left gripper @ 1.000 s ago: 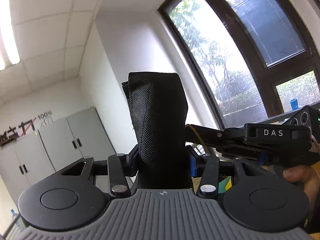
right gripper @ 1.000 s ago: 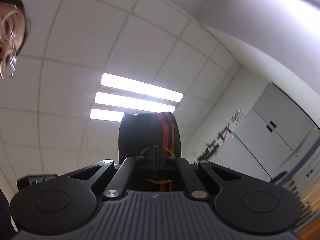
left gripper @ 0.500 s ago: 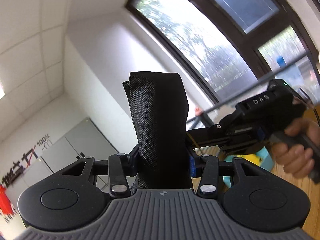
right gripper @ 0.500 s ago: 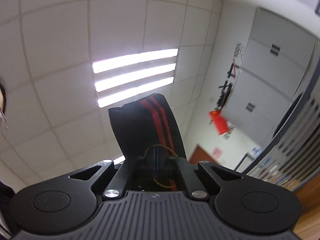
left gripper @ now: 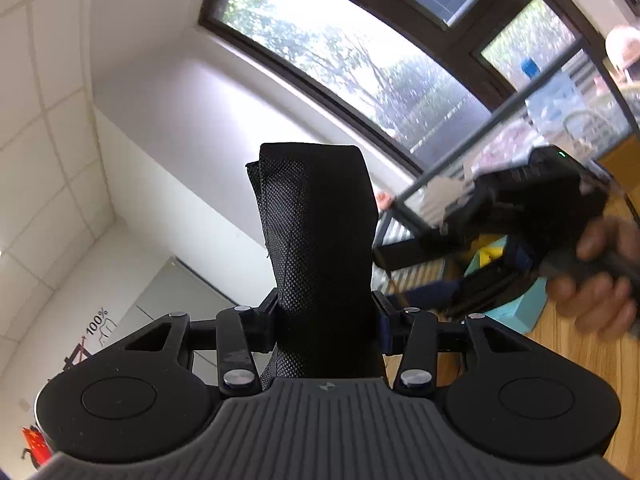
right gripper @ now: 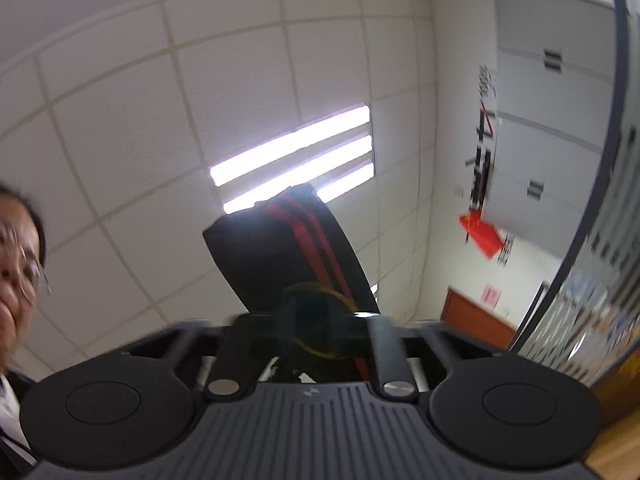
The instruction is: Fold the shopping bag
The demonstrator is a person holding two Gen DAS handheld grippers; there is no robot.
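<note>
Plainly only one shopping bag (left gripper: 320, 240): black, woven, folded into a thick bundle that stands upright. Two grippers near it, and one hand in view.

Left gripper (left gripper: 324, 320): partly closed, both fingers pressed on the lower part of the shopping bag, one at each side, so the bundle is clamped and rises above the fingers.

Right gripper (left gripper: 404, 276): just beside the shopping bag, to its right in the left wrist view, blurred, carried by the one visible hand (left gripper: 592, 272). Jaws have just been opening and now stand apart. From its own camera, a flap of the same black fabric with red stripes on it rises between the fingers. Cannot count the stripes surely, because of blur. No clear pressing of the pads on the fabric, so no firm hold to report there.

Around the shopping bag, from the left wrist camera:
- one big window (left gripper: 360, 52) with dark frame, above and behind it, trees outside;
- one wooden table (left gripper: 560, 352), lower right of it;
- one teal box (left gripper: 524, 312) on that table, half hidden behind the right gripper.

Around the shopping bag, from the right wrist camera:
- one ceiling light (right gripper: 296, 156) of three bright bars, directly behind the flap, its lower end covered by the fabric;
- grey cabinets (right gripper: 552, 120), far to the right of it;
- one red flag (right gripper: 480, 236), to the right, blurred;
- one person (right gripper: 16, 248), far left of it, cut by the picture edge.
</note>
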